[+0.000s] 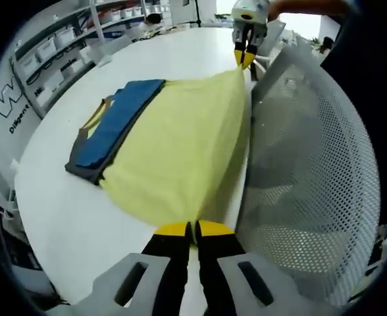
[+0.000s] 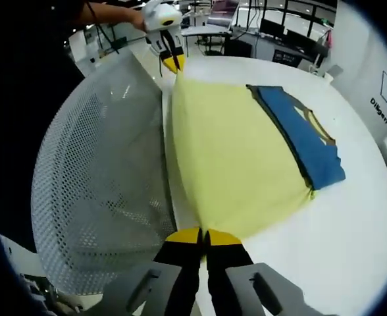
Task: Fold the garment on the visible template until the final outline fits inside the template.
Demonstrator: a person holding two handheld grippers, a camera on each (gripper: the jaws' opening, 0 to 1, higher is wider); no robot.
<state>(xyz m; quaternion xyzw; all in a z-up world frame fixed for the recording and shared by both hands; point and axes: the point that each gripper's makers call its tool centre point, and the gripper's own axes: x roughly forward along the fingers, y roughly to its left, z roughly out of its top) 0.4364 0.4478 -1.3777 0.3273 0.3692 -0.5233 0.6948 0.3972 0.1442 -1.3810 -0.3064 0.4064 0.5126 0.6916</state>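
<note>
In the left gripper view the left gripper (image 1: 193,228) has its yellow-tipped fingers (image 1: 172,230) pressed together, pinching one corner of the yellow garment (image 1: 180,151). At the far end of that same edge the right gripper (image 1: 245,56) is clenched on the other corner. The right gripper view shows the same hold from the other side: the right gripper (image 2: 204,235) is clamped on the near corner, its fingers (image 2: 224,237) with no gap between them, and the left gripper (image 2: 172,61) grips the far corner, held by a person's hand (image 2: 139,18).

The garment's held edge is drawn taut between the two grippers, running along the worktop's (image 1: 180,59) edge, just beside a perforated white chair back (image 1: 312,171). From that edge the yellow cloth spreads across the white worktop, with its far side resting on the surface. A blue garment (image 1: 118,128) with a dark border and a yellow strap lies flat against that far side, its long axis roughly parallel to the held edge; the yellow cloth overlaps its near margin.

Shelving (image 1: 62,52) with white bins stands beyond the worktop in the left gripper view. Desks and chairs (image 2: 272,33) show behind it in the right gripper view.
</note>
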